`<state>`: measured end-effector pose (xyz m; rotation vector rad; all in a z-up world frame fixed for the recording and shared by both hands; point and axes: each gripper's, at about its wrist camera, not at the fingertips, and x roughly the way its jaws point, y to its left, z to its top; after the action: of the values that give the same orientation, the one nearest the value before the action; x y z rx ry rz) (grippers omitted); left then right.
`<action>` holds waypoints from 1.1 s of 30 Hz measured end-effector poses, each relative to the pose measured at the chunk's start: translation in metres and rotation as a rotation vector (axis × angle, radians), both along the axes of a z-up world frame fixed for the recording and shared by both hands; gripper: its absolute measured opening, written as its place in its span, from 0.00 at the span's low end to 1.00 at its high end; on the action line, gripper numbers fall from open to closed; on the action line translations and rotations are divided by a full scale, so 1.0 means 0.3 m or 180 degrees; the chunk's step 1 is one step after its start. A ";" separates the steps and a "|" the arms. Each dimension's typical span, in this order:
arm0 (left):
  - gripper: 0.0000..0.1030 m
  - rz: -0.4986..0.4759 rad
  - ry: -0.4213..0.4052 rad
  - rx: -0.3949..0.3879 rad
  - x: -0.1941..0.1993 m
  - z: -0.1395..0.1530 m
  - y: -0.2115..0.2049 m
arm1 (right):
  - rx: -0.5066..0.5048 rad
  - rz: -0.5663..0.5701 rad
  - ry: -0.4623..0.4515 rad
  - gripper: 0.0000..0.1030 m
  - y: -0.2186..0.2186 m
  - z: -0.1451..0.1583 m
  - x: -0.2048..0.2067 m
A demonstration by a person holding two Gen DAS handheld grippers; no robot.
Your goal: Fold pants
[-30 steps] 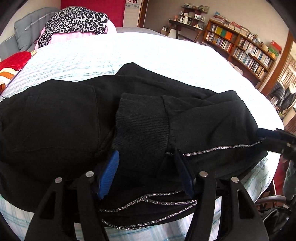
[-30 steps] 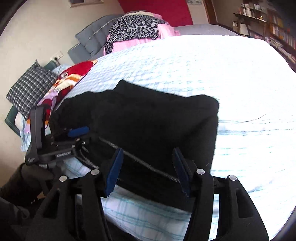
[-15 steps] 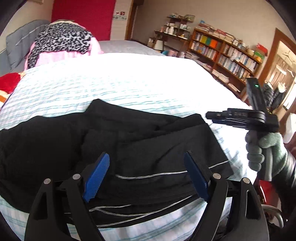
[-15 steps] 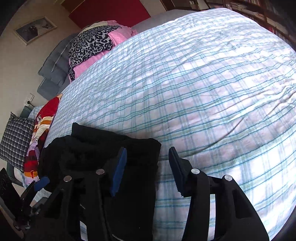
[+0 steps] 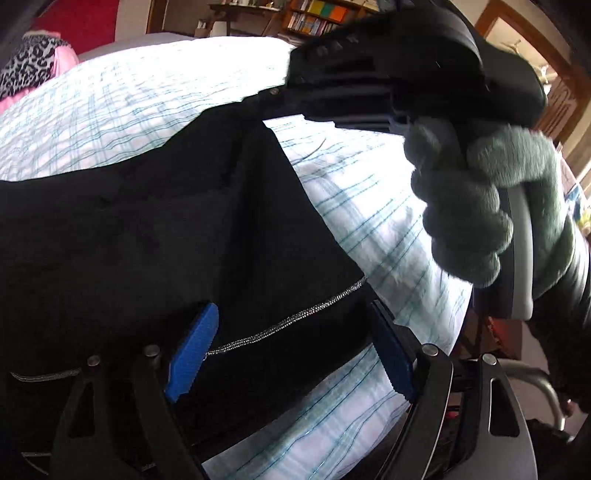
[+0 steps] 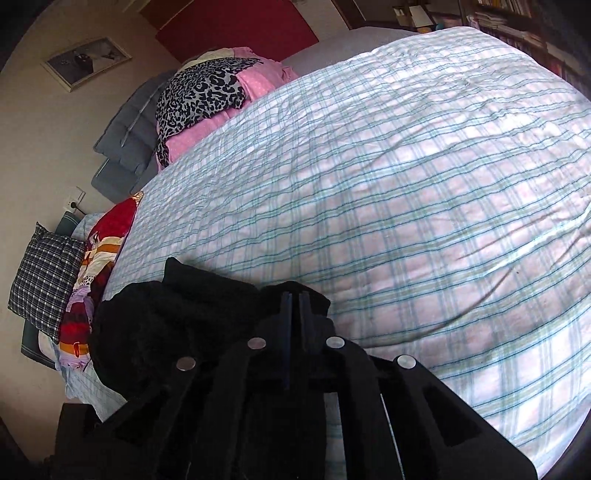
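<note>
Our right gripper [image 6: 294, 306] pinches the black pants' [image 5: 155, 236] far corner on the checked bedspread [image 6: 406, 206], while our left gripper [image 5: 291, 350] hovers spread wide, grasping nothing.

Matt black cloth pants [image 5: 147, 229], woven checked cotton bedsheet [image 6: 406, 184], knit glove [image 5: 480, 206]

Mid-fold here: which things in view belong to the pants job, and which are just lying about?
In the job:
black pants
left tongs, open
right tongs, shut on the pants

Lying about:
leopard-print cloth
pink bedding
checked pillow
bookshelves
</note>
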<state>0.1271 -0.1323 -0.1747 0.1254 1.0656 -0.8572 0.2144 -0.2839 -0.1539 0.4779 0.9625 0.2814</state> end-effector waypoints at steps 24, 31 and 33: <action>0.79 0.1277 -0.0191 -0.0291 0.154 0.086 0.383 | -0.0081 -0.0055 0.0404 0.32 -0.008 -0.125 -0.070; 0.79 0.1237 -0.0143 -0.0164 0.116 0.011 0.455 | -0.1056 0.0056 0.0073 0.32 0.106 -0.086 -0.122; 0.80 0.1233 -0.0181 -0.0128 0.101 0.019 0.451 | -0.1163 0.0076 -0.0134 0.32 0.134 -0.033 -0.154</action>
<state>0.1575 0.0030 -0.1690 -0.0889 0.9771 -0.5213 0.1682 -0.2438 -0.1638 0.1258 0.9535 0.1314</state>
